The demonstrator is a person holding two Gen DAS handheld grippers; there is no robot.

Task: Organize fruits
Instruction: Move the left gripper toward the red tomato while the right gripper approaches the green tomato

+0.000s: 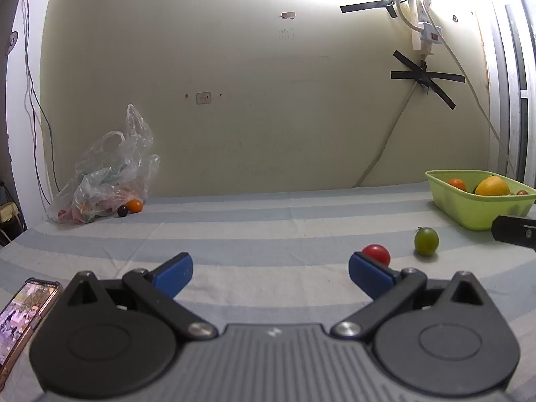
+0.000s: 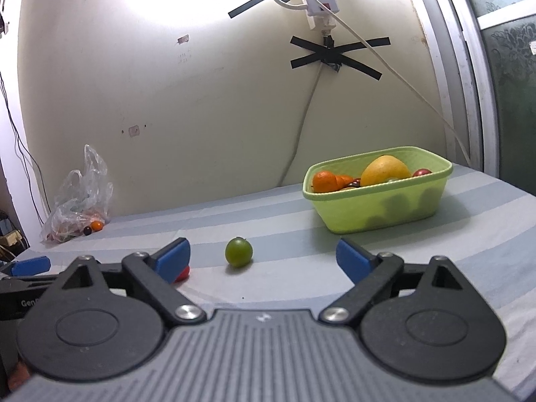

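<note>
A green basket [image 1: 469,214] [image 2: 378,211] holds several fruits, among them a yellow mango [image 2: 385,170] and oranges. A green round fruit [image 1: 426,242] [image 2: 238,252] and a small red fruit [image 1: 377,253] [image 2: 182,273] lie loose on the striped cloth. My left gripper [image 1: 269,269] is open and empty, with the red fruit just behind its right fingertip. My right gripper [image 2: 263,256] is open and empty, with the green fruit ahead between its fingers. A clear plastic bag [image 1: 100,177] [image 2: 75,207] at the far left has an orange fruit [image 1: 134,205] and a dark fruit [image 1: 122,211] beside it.
A phone [image 1: 23,315] lies at the near left. The wall stands close behind the table, with a power strip [image 1: 422,23] and cables taped to it. The right gripper's body [image 1: 516,231] shows at the right edge of the left wrist view.
</note>
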